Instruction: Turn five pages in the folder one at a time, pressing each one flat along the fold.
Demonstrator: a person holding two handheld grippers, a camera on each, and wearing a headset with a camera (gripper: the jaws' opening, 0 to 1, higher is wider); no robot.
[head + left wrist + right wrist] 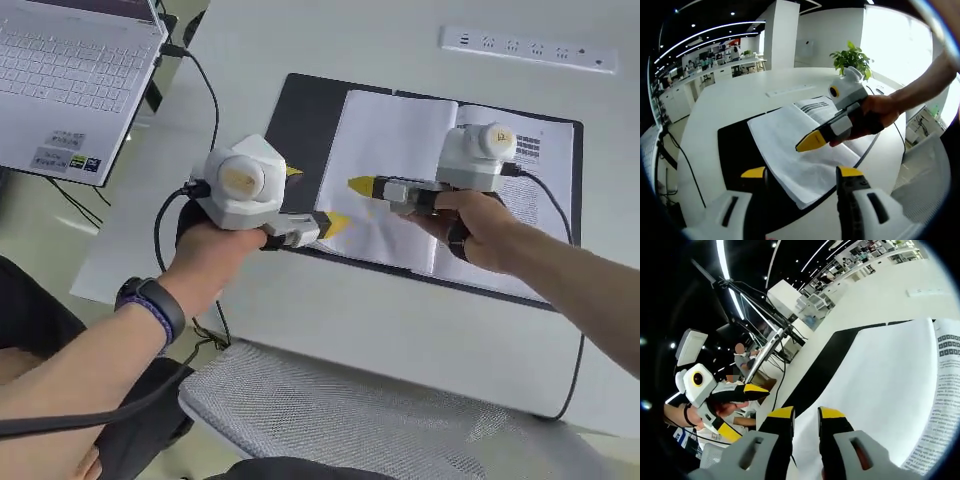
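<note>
Closest in is the person's left forearm, with a dark wristband [150, 300], and below it the grey mesh chair [350, 420] at 6 o'clock. The left hand [205, 250] holds the left claw [802, 172] at the folder's near left edge, aimed toward 3 o'clock. Its yellow tips are spread wide, released, with nothing between them.

The folder [300, 120] lies open on the white surface [330, 320], a little past the centre toward 12 o'clock. Its black cover shows at 9 o'clock beside a blank white page [390, 150]. A printed page [545, 160] lies on the 3 o'clock side.

The right hand [480, 225] comes in from 3 o'clock and holds the right claw [360, 186] over the blank page, aimed toward 9 o'clock. Its tips are drawn together, leaving only a thin slit in its own view, and they grasp nothing. I cannot tell whether they touch the paper. The two claws point at each other, near but apart.

A laptop [70, 70] sits open at 10 o'clock, with a black cable running from its side. A white power strip [528, 48] lies at 1 o'clock, beyond the folder. In the left gripper view a green plant [852, 57] stands past the far edge of the surface.
</note>
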